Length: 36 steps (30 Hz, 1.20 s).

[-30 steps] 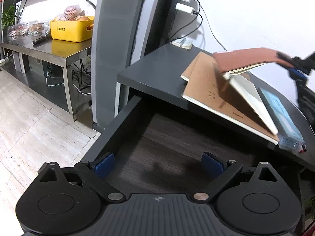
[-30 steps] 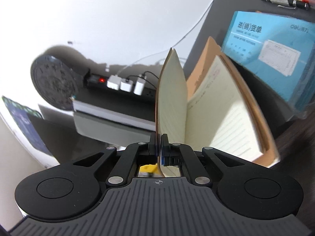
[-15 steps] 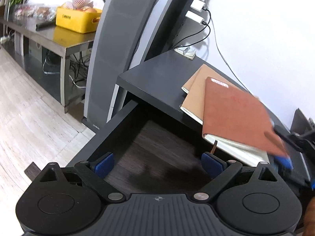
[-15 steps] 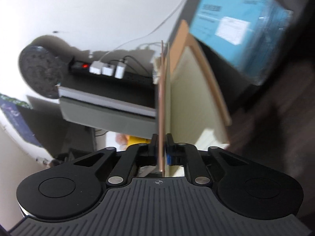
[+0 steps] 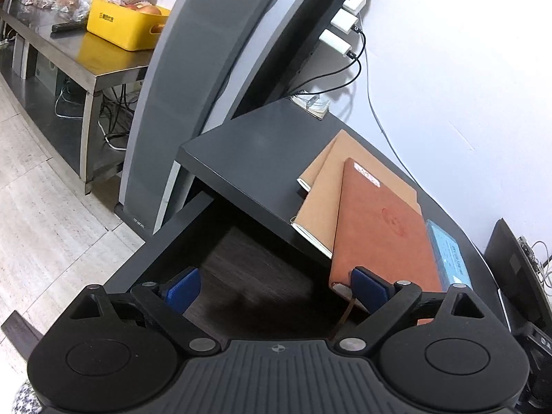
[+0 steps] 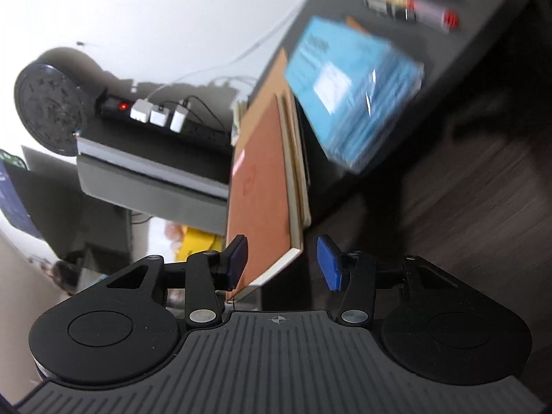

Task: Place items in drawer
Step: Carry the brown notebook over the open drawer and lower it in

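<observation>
pens [image 6: 410, 3] blurred, drawer [image 5: 262, 276] floor partly hidden

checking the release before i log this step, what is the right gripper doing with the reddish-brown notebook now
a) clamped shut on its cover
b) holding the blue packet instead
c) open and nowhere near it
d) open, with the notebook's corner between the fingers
d: the right gripper is open, its blue pads spread apart on either side of the reddish-brown notebook corner, with a gap visible at the right pad.
</observation>
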Available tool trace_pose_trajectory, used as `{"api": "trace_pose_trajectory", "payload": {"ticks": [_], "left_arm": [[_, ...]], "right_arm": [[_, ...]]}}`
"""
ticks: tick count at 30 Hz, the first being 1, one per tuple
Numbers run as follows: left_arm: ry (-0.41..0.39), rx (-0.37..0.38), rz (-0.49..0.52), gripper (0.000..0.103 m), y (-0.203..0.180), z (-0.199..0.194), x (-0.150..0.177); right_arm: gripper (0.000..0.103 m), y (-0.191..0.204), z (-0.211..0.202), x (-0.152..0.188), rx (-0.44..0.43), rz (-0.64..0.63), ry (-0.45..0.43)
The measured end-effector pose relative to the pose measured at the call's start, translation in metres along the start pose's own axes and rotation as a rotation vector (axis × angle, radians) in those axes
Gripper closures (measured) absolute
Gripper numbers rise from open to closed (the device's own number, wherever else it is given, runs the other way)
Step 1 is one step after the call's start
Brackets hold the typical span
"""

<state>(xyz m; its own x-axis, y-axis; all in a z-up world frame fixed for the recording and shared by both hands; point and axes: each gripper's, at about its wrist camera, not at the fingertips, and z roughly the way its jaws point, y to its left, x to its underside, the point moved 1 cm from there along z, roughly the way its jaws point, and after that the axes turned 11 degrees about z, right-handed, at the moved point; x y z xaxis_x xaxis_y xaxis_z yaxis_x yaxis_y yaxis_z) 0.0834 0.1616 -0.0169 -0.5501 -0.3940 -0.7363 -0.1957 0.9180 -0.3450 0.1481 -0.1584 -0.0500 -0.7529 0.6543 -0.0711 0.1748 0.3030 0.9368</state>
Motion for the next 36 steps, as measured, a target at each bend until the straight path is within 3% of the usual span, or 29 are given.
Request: {"api": "trace_pose_trajectory", "payload": {"ticks": [3,5,10,15,18,19,20,21,24,26,28,31,32,33,34,36], "left_arm": [[0.002,0.009,-0.003,0.01,0.0,0.005,-0.001],[0.001,0.017,-0.005,0.01,0.002,0.008,-0.002],[0.016,0.072,-0.031,0.013,0.004,0.021,-0.007],[0.065,0.217,-0.101,0.036,0.006,0.032,-0.013],[0.085,0.26,-0.121,0.039,0.005,0.033,-0.013],[0.09,0.283,-0.128,0.049,0.005,0.032,-0.012],[0.087,0.315,-0.138,0.065,0.006,0.031,-0.012],[0.084,0.343,-0.146,0.071,0.006,0.03,-0.011],[0.069,0.343,-0.107,0.077,-0.001,0.024,-0.011],[0.078,0.364,-0.109,0.082,-0.003,0.022,-0.01],[0.088,0.379,-0.112,0.083,-0.005,0.02,-0.009],[0.088,0.361,-0.086,0.081,-0.006,0.021,-0.006],[0.084,0.345,-0.081,0.075,-0.006,0.022,-0.006],[0.079,0.329,-0.075,0.069,-0.005,0.024,-0.006],[0.075,0.317,-0.07,0.059,-0.004,0.025,-0.006],[0.067,0.325,-0.063,0.055,-0.004,0.029,-0.005]], "right_arm": [[0.055,-0.01,0.012,-0.004,-0.021,0.048,0.017],[0.083,-0.014,0.019,-0.007,-0.038,0.085,0.027],[0.092,-0.02,0.015,-0.005,-0.069,0.13,0.054],[0.093,-0.018,0.012,-0.007,-0.113,0.182,0.088],[0.093,-0.014,0.01,-0.005,-0.125,0.194,0.103],[0.093,-0.014,0.009,-0.004,-0.129,0.2,0.11],[0.093,-0.015,0.007,-0.004,-0.133,0.206,0.117],[0.093,-0.015,0.006,-0.003,-0.135,0.209,0.123],[0.093,-0.018,0.004,-0.001,-0.117,0.185,0.123],[0.083,-0.02,0.005,-0.003,-0.098,0.163,0.115],[0.061,-0.023,0.008,-0.007,-0.091,0.161,0.104],[0.059,-0.027,0.022,-0.013,-0.104,0.183,0.106],[0.062,-0.028,0.025,-0.013,-0.102,0.189,0.108],[0.081,-0.028,0.028,-0.013,-0.095,0.188,0.105],[0.088,-0.027,0.029,-0.011,-0.093,0.184,0.101],[0.091,-0.023,0.026,-0.009,-0.102,0.173,0.091]]}}
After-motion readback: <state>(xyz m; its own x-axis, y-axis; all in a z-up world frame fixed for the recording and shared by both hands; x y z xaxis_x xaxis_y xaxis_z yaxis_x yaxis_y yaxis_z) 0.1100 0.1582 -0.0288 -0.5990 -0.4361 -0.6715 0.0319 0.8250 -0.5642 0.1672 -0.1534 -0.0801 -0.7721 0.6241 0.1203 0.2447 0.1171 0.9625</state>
